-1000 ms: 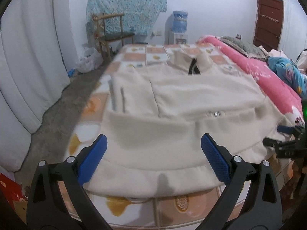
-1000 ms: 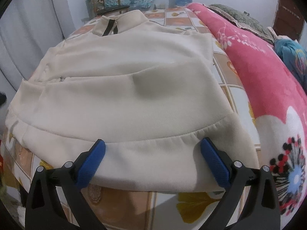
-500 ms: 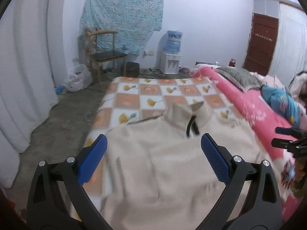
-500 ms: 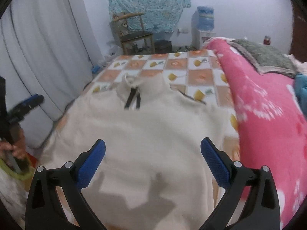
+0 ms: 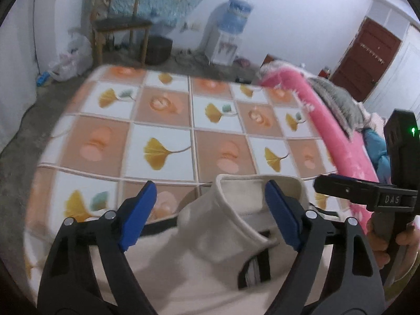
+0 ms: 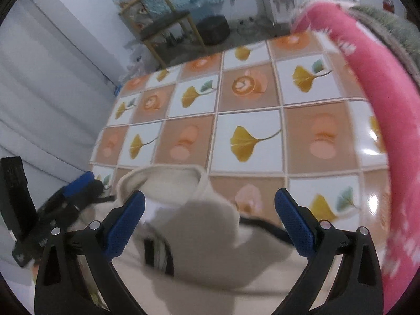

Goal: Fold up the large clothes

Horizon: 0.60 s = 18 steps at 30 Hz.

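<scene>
A cream fleece jacket [image 5: 204, 257] lies flat on the checked bed sheet [image 5: 162, 128], its stand-up collar [image 5: 236, 194] pointing away from me. My left gripper [image 5: 210, 210] is open and empty, hovering over the collar and left shoulder. My right gripper [image 6: 210, 212] is open and empty, just above the collar [image 6: 168, 183] and right shoulder of the jacket [image 6: 210, 267]. Each gripper shows in the other's view: the right one [image 5: 367, 197] and the left one [image 6: 65, 199]. The jacket's lower body is out of view.
A pink flowered blanket [image 5: 336, 120] runs along the bed's right side [image 6: 388, 84]. A wooden chair [image 5: 118, 26], a water dispenser [image 5: 228, 34] and a dark bin [image 5: 157, 50] stand beyond the bed. White curtain [image 6: 39, 92] hangs at left.
Both grippers have moved from the jacket's hem up along its body to the collar end. Both stayed open and empty.
</scene>
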Tool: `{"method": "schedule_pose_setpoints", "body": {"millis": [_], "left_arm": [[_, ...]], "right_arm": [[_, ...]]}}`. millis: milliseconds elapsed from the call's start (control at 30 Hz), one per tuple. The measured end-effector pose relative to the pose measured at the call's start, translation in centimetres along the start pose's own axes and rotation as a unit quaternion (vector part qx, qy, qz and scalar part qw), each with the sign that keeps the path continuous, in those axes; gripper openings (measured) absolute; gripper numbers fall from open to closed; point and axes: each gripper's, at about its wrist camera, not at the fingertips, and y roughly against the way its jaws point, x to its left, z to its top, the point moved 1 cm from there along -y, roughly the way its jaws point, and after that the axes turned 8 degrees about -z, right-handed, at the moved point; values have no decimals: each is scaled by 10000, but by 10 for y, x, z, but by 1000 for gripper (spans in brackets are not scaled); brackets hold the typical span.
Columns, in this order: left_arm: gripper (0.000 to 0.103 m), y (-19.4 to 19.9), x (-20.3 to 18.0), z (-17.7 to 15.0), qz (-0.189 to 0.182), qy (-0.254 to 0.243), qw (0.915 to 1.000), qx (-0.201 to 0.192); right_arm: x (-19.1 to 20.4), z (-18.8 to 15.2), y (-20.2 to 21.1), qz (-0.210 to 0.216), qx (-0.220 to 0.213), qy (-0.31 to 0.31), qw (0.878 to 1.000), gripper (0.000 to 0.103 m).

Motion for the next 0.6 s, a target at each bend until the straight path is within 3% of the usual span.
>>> {"method": "schedule_pose_setpoints", "body": {"millis": [133, 200, 300, 400, 467, 600], "left_arm": [[58, -34, 7, 1, 55, 182, 9995, 265], [36, -43, 9, -2, 16, 238, 9991, 355], [18, -41, 6, -5, -89, 136, 9992, 360], [12, -28, -6, -8, -275, 13, 9990, 353], [10, -15, -15, -10, -291, -136, 9990, 307], [9, 19, -33, -22, -394, -450, 9981, 168]], "right_arm": [[0, 8, -32, -34, 253, 10, 9997, 88], [0, 7, -37, -46, 299, 35, 9995, 73], [1, 1, -38, -131, 278, 179, 9994, 47], [5, -7, -23, -93, 121, 363, 9992, 25], [10, -14, -8, -146, -40, 556, 9983, 18], [20, -33, 26, -271, -306, 909, 9950, 14]]}}
